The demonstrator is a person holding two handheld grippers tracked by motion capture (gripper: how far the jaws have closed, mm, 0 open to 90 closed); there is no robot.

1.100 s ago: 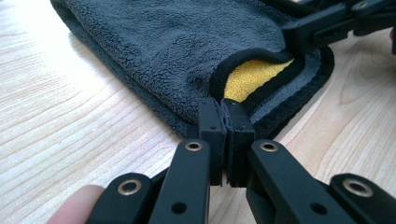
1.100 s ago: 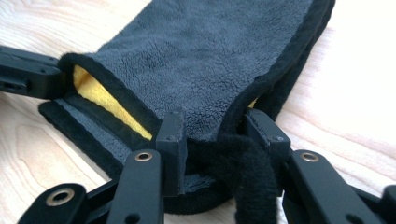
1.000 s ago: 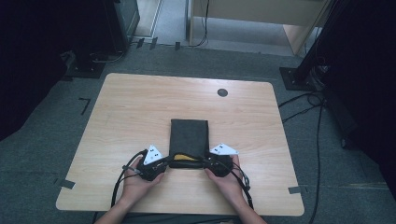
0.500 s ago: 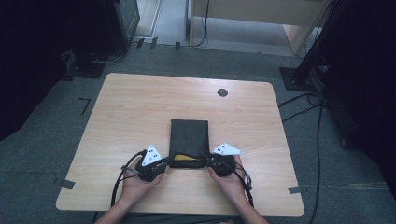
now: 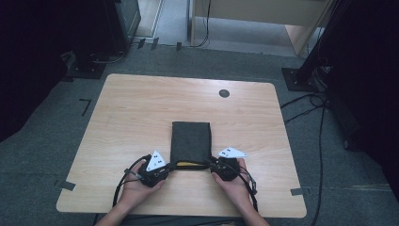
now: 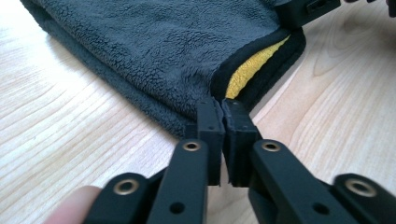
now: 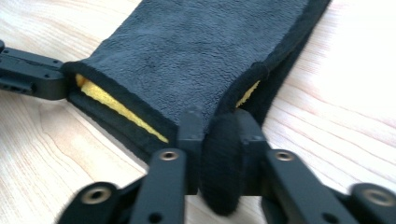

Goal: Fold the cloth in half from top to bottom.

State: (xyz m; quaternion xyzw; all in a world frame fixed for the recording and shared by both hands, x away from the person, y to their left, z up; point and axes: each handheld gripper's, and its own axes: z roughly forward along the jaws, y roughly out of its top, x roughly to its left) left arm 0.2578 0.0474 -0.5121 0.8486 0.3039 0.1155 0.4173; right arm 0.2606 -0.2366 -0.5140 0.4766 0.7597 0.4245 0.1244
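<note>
A dark grey towel (image 5: pixel 190 141) lies folded on the wooden table (image 5: pixel 136 108), its yellow inner side (image 5: pixel 190 164) showing at the near edge. My left gripper (image 5: pixel 172 165) is at the towel's near left corner. In the left gripper view its jaws (image 6: pixel 223 107) are pinched on the top layer's black hem and have just eased a hair. My right gripper (image 5: pixel 211 165) holds the near right corner. In the right gripper view a thick fold of hem (image 7: pixel 220 154) fills the gap between its jaws (image 7: pixel 219 119), which have just been opening.
A black round grommet (image 5: pixel 224 93) sits in the table's far side. Bare wood surrounds the towel on the left, right and far sides. The person's hands rest close to the near edge. Cables (image 5: pixel 306 101) and stand bases lie on the floor to the right.
</note>
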